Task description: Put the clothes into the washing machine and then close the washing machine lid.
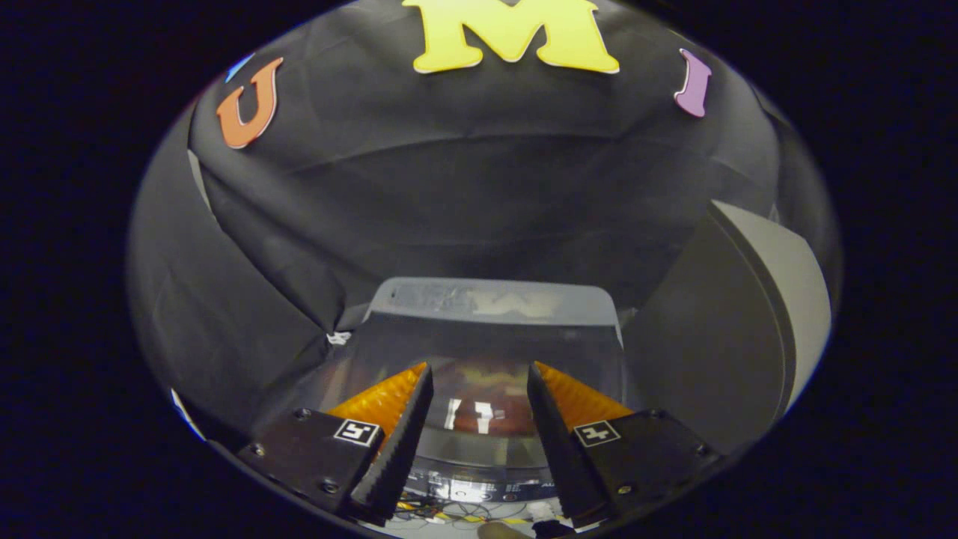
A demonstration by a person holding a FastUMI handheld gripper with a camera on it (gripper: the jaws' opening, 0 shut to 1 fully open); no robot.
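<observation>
My claw (pixel 479 389) is open, and there is a wide gap between its two fingers (pixel 400 434). Nothing is held in it. The fingers hang over the washing machine (pixel 494 303), which sits just below and ahead of me. The washing machine lid (pixel 479 359) is shut and lies flat on top. It is see-through and shiny, so lights bounce off it. Through the lid, in the gap between my fingers, I see something dark red (pixel 486 412) inside the machine. I think it is the clothes, but the glare makes it hard to tell for sure. Beyond the lid is the grey back part of the machine. At the near end of the machine, low down between my fingers, is a dark strip (pixel 479 490) with small buttons on it. Below that, some thin wires (pixel 441 513) lie in a tangle. The black cloth wall (pixel 464 195) of the booth stands behind the machine. To the right of the machine is a big dark panel (pixel 718 337) with a pale edge.
</observation>
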